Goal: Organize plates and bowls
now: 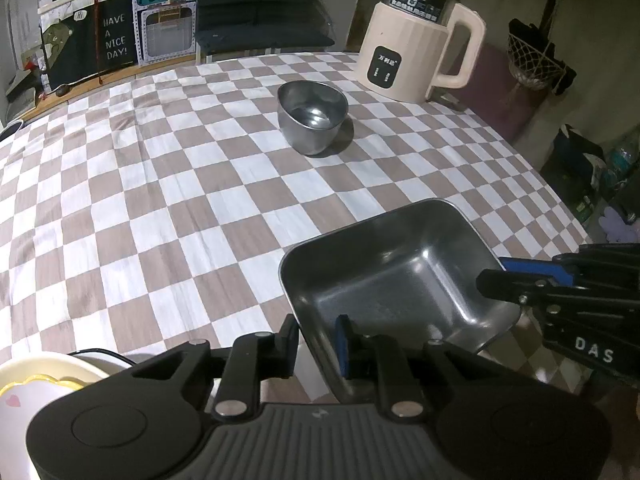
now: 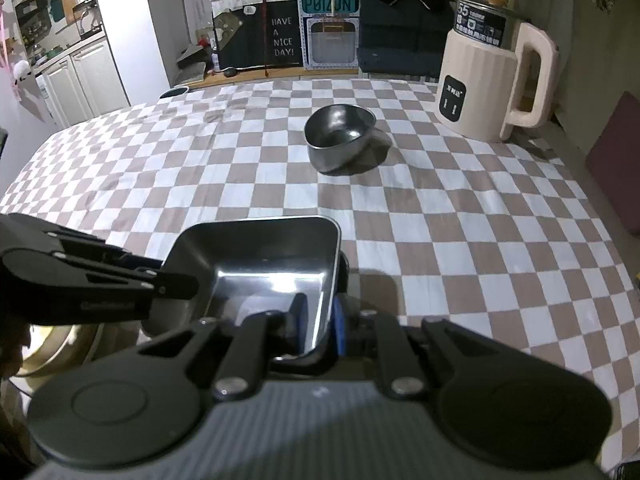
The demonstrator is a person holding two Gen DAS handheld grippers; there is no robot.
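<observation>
Two-gripper hold on a square steel tray [image 1: 400,276] over a checked tablecloth [image 1: 160,200]. The left gripper [image 1: 318,344] is clamped on the tray's near wall, one finger outside the wall and the blue-padded finger [image 1: 343,346] inside. The right gripper [image 2: 318,322] is clamped on the tray [image 2: 264,264] at its near right wall, the dark finger inside the tray and the blue pad [image 2: 338,326] outside. In the left wrist view the right gripper [image 1: 508,276] enters from the right and meets the tray's right rim; in the right wrist view the left gripper [image 2: 176,284] enters from the left and meets the tray's left rim. Whether the tray rests on the cloth or is raised above it cannot be told.

Beyond the tray, toward the far edge of the cloth, stands a round steel bowl [image 1: 313,116], well apart from the tray. Beyond the bowl and to its right stands a cream kettle [image 1: 416,44], handle to the right. Left of the tray, at the near edge, part of a pale plate [image 1: 36,392] with a scalloped yellow rim shows; in the right wrist view a round metal rim [image 2: 60,352] shows under the left gripper.
</observation>
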